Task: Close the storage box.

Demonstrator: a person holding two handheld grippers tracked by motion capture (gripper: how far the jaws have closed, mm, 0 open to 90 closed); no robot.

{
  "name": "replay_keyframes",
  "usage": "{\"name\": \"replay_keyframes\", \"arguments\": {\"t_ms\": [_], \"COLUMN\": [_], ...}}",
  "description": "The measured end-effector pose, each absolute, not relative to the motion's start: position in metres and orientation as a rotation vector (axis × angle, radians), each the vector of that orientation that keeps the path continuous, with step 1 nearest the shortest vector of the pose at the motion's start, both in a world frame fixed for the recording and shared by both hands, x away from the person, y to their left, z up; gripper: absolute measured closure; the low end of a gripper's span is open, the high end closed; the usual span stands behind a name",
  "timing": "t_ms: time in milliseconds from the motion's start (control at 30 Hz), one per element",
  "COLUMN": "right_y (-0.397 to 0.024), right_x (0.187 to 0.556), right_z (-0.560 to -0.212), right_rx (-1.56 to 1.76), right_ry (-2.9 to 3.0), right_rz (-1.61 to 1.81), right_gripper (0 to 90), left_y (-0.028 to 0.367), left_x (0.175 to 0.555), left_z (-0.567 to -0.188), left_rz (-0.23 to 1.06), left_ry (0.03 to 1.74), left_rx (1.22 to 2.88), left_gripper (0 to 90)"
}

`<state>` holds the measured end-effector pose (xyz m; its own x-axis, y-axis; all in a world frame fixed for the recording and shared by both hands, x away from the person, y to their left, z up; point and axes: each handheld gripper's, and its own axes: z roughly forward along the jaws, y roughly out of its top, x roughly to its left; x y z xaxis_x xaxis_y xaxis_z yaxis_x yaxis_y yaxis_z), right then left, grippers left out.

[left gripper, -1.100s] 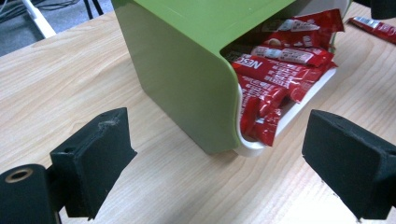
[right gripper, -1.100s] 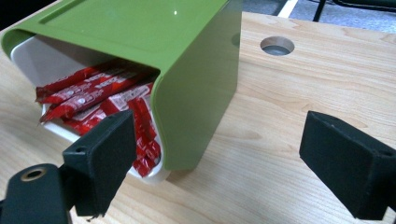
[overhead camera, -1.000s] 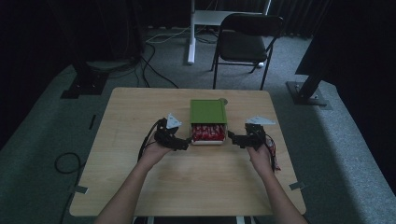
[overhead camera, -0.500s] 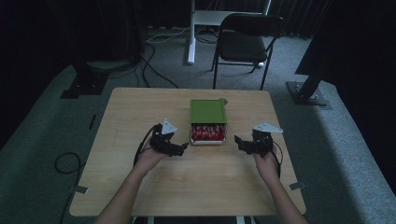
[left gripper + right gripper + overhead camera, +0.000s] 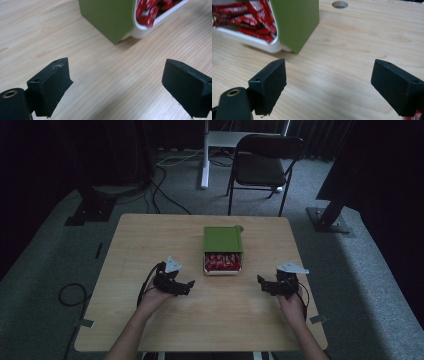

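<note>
At the left of the high view, the left claw (image 5: pixel 186 286) sits low over the wooden desk (image 5: pixel 125 245), held in the person's left hand (image 5: pixel 152 299), its black cable looping back beside the wrist. The claw is released: in the left gripper view its jaws stand wide apart with bare wood grain between them and nothing in their grip. It points toward the middle of the desk, and the box lies ahead of it and to one side, near but not touching.

In the middle of the desk stands the white box (image 5: pixel 223 268), partly covered by a green lid (image 5: pixel 223 239) that sits over its far portion. The near portion is uncovered and shows red packets (image 5: pixel 223 261) heaped inside. In the left gripper view the green lid (image 5: pixel 110 17) hangs down over the box's side, with the white rim (image 5: pixel 160 21) and red packets (image 5: pixel 150 11) showing past it. Just beyond the box's far right corner there is a small round hole (image 5: pixel 239 228) in the desk top.

At the right, the right claw (image 5: pixel 264 285) is held in the person's right hand (image 5: pixel 292 301), also low over the desk and well apart from the left one. It too is released, its jaws spread wide over bare wood in the right gripper view, where the green lid (image 5: pixel 295 22), the packets (image 5: pixel 249 15) and the hole (image 5: pixel 339 4) lie ahead.
</note>
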<state>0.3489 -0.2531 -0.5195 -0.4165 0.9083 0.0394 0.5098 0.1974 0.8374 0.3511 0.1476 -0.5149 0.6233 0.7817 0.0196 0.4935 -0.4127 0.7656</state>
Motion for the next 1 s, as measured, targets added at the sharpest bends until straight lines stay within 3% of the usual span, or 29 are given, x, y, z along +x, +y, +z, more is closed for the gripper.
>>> {"name": "replay_keyframes", "arguments": {"t_ms": [1000], "right_y": [-0.271], "right_x": [0.307], "right_z": [-0.568], "right_rx": [1.349], "right_ry": [2.023], "right_rz": [0.982], "right_gripper": [12.2], "left_y": [0.194], "left_x": [0.309], "left_z": [-0.553], "left_rz": [0.538], "left_ry": [1.131], "left_rx": [2.1], "left_gripper": [9.1]}}
